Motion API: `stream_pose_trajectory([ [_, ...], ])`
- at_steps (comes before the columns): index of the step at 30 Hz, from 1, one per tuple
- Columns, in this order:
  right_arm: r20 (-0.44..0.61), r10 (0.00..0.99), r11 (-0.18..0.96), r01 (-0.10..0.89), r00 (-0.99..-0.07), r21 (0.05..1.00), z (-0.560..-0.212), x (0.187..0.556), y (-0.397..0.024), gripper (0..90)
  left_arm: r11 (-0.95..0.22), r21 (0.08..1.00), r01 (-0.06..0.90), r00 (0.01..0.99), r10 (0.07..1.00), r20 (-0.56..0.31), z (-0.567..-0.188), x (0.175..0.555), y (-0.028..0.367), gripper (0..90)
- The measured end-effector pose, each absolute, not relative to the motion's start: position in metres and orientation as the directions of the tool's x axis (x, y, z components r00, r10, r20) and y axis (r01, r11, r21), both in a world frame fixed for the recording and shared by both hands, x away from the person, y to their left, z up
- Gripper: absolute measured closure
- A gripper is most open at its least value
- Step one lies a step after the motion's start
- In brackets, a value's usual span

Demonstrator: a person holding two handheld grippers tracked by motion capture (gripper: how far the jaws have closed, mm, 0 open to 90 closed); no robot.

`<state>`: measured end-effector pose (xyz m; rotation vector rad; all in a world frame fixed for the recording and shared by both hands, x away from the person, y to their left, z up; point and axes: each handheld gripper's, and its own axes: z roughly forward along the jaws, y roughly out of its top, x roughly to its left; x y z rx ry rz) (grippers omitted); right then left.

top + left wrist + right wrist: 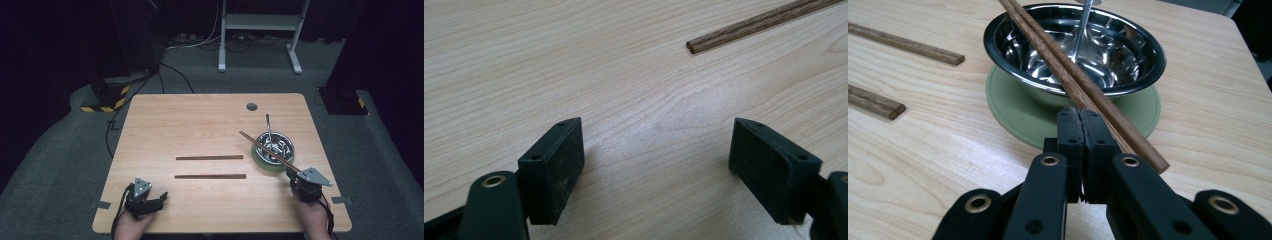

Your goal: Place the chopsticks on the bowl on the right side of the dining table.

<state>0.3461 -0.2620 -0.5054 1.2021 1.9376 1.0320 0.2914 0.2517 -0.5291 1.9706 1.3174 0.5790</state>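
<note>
A pair of brown chopsticks (265,149) lies slantwise across a steel bowl (281,145) that stands on a green saucer (262,161), with a metal spoon (268,126) in the bowl. My right gripper (1080,111) is at the saucer's near edge with its pads pressed together. The chopsticks' (1058,55) near end runs along the top of its right finger, outside the seam. Two more chopstick pairs lie parallel at mid-table (209,157) (210,176). My left gripper (656,165) rests open low over bare wood at the front left (162,196), short of a pair's tip (744,30).
The wooden table (200,120) has a round cable hole (251,106) at the back. Beyond its far edge are a white metal frame (260,30), cables and a striped floor base (107,100). Table edges are close behind both hands.
</note>
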Motion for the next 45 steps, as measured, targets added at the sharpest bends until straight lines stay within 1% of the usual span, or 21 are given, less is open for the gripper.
stream_pose_trajectory([
  [6,-0.088,0.925,0.256,0.437,-0.369,0.862,-0.507,0.348,-0.265,87.3,-0.25,0.747,0.616,0.386,0.922,-0.01,-0.529,0.291,0.252,22.1],
  [19,-0.09,0.937,0.24,0.434,-0.338,0.868,-0.505,0.353,-0.278,86.8,-0.25,0.747,0.616,0.386,0.923,-0.01,-0.529,0.291,0.252,22.1],
  [28,-0.111,0.939,0.255,0.439,-0.327,0.862,-0.501,0.366,-0.283,86.1,-0.249,0.747,0.616,0.385,0.923,-0.01,-0.529,0.291,0.252,22.1],
  [30,-0.099,0.942,0.245,0.456,-0.322,0.856,-0.502,0.369,-0.283,86.1,-0.249,0.747,0.616,0.386,0.923,-0.01,-0.529,0.291,0.252,22.0],
  [35,-0.105,0.944,0.251,0.471,-0.314,0.846,-0.502,0.376,-0.285,85.6,-0.249,0.747,0.617,0.385,0.923,-0.011,-0.529,0.291,0.252,22.1],
  [45,-0.109,0.947,0.251,0.483,-0.303,0.839,-0.497,0.388,-0.292,85.4,-0.253,0.747,0.614,0.393,0.919,-0.012,-0.529,0.291,0.252,22.2],
])
